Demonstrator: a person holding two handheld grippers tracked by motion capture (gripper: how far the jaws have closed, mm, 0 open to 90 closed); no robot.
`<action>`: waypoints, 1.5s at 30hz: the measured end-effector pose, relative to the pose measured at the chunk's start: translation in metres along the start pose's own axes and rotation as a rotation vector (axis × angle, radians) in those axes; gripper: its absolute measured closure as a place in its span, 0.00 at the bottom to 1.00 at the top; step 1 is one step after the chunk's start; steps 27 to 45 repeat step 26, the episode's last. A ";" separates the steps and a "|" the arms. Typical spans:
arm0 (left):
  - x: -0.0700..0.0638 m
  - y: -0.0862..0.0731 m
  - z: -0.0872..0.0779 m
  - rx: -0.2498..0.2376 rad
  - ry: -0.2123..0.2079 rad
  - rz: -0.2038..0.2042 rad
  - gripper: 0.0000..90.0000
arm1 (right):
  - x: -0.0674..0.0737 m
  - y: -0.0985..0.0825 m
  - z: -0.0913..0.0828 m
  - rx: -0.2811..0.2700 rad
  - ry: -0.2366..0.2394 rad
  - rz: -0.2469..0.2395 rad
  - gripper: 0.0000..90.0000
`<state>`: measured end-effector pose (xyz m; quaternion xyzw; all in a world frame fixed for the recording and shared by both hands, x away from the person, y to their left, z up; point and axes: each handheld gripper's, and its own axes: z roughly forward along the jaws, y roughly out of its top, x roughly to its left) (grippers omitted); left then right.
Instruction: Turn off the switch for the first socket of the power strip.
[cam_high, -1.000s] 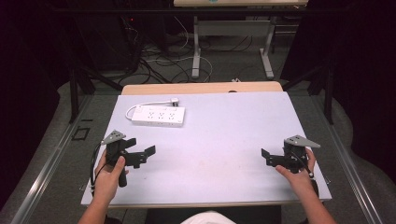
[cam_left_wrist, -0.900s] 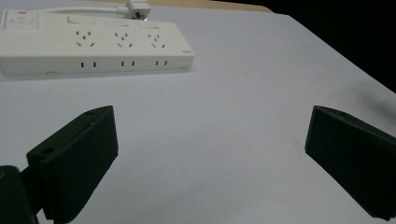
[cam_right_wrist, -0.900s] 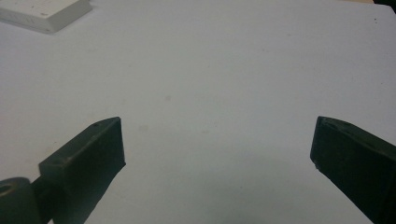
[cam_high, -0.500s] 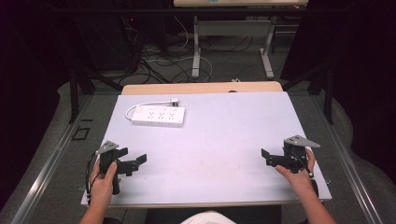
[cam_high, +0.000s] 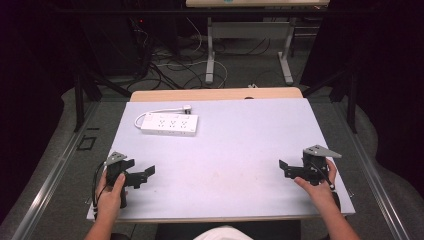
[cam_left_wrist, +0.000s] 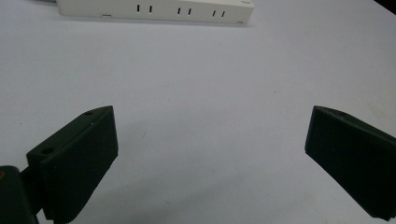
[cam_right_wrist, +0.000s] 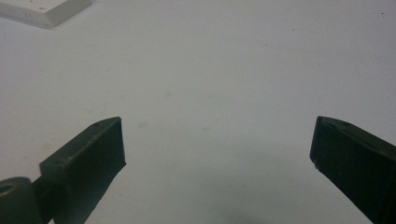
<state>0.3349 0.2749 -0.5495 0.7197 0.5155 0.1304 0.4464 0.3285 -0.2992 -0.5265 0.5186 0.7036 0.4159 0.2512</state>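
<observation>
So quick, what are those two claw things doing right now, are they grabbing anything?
Left gripper: open, holding nothing, above the bare table.
Right gripper: open, holding nothing.

The white power strip (cam_right_wrist: 44, 11) is cut off at the far left corner of the right gripper view, and its plug (cam_high: 187, 106) looks too small to make out.

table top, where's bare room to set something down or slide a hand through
The pale grey table is bare between the left gripper and right gripper, both open, and across its right half. The far-left corner is taken by the white rectangular power strip and its looped cord.
</observation>
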 end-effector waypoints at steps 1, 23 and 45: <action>0.001 0.000 0.001 0.000 0.002 0.001 0.03 | 0.000 0.000 0.000 0.002 0.002 0.006 0.03; -0.001 -0.001 0.006 0.031 0.016 0.040 0.03 | 0.002 -0.001 0.005 0.013 0.011 0.013 0.03; -0.001 -0.001 0.005 0.034 0.016 0.028 0.03 | 0.001 -0.001 0.005 0.014 0.011 0.015 0.03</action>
